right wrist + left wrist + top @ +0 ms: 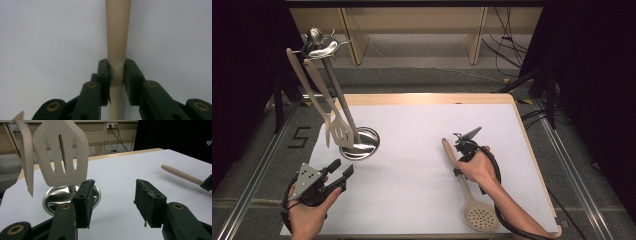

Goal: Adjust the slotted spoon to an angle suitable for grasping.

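1. Jaws of the right gripper (117, 82) have narrowed onto the skimmer (462, 187) handle, pads apparently touching it; the skimmer lies flat on the white surface (412, 165).
2. Left gripper (113, 202) waits wide open, empty.
3. Lifting and hanging on the utensil rack (324, 47) look left to do.
4. Actual pad contact is hard to confirm.

Slotted spatula (343, 134) hangs on steel utensil stand (362, 142).

A black "5" marks the floor (298, 137).

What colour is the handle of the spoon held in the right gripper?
Beige, a pale cream; the spoon handle shows best in the right gripper view.
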Demonstrator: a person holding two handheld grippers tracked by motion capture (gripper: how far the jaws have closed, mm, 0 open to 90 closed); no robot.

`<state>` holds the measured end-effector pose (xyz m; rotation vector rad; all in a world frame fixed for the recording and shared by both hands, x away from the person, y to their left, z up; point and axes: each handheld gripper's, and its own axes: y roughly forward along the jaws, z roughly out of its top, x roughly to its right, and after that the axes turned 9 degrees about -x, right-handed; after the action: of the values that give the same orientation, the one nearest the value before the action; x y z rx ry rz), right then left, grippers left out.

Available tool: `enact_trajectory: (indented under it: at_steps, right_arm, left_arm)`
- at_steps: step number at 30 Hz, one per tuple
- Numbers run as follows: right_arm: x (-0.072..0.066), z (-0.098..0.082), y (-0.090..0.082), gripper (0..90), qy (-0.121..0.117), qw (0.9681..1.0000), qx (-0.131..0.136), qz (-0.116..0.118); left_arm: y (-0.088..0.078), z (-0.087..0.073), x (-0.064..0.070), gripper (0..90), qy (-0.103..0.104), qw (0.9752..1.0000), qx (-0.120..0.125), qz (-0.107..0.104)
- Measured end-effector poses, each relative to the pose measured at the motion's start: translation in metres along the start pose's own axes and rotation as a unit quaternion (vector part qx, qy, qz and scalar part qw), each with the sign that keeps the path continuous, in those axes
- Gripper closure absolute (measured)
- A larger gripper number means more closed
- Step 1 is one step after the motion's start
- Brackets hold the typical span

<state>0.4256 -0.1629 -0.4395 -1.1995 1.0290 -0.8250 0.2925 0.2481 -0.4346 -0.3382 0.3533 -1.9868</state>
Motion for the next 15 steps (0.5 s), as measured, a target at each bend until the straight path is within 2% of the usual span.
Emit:
enact_trajectory:
  at_steps: [1,2,4,5,6,8,9,10,12,13,14,15]
  right_arm:
    - [-0.001,-0.002,-0.004,76.9,-0.002,1.0,0.009,0.002]
    - [-0.004,-0.003,-0.009,77.0,0.005,0.9998,0.021,0.006]
    - [-0.008,-0.008,-0.018,77.0,0.003,0.9986,0.048,0.02]
    - [-0.009,-0.01,-0.024,77.0,-0.009,0.9974,0.067,0.026]
    - [-0.01,-0.012,-0.026,76.9,-0.007,0.9965,0.077,0.029]
    - [-0.01,-0.016,-0.031,76.9,-0.039,0.991,0.121,0.041]
    - [-0.011,-0.019,-0.034,76.9,-0.044,0.989,0.135,0.041]
    - [-0.01,-0.022,-0.036,76.9,-0.066,0.9845,0.153,0.053]
    - [-0.012,-0.027,-0.037,76.9,-0.083,0.9791,0.177,0.057]
    - [-0.012,-0.029,-0.037,76.9,-0.096,0.975,0.191,0.06]
    - [-0.013,-0.03,-0.037,76.9,-0.105,0.9727,0.196,0.065]
    - [-0.014,-0.033,-0.038,76.9,-0.102,0.9729,0.199,0.06]
  left_arm:
    - [0.001,0.0,0.0,48.5,-0.003,1.0,0.006,-0.003]
    - [0.0,0.0,0.001,48.6,-0.001,1.0,-0.001,0.001]
    - [0.001,0.0,0.001,48.4,0.0,1.0,-0.002,-0.002]
    - [0.001,0.0,0.001,48.3,0.001,1.0,-0.003,-0.002]
    - [0.001,0.0,0.002,48.3,0.001,1.0,-0.003,-0.002]
    - [0.001,0.0,0.002,48.2,0.001,1.0,-0.004,-0.004]
    - [0.001,0.0,0.002,48.1,0.002,1.0,-0.005,-0.006]
    - [0.002,0.0,0.002,47.9,0.002,1.0,-0.001,-0.009]
    - [0.002,0.0,0.002,47.7,0.002,1.0,-0.006,-0.007]
    - [0.002,0.0,0.002,47.6,0.002,1.0,-0.004,-0.009]
    - [0.002,0.001,0.002,47.5,0.003,0.9999,-0.006,-0.008]
    - [0.002,0.001,0.002,47.3,0.004,0.9999,-0.004,-0.009]
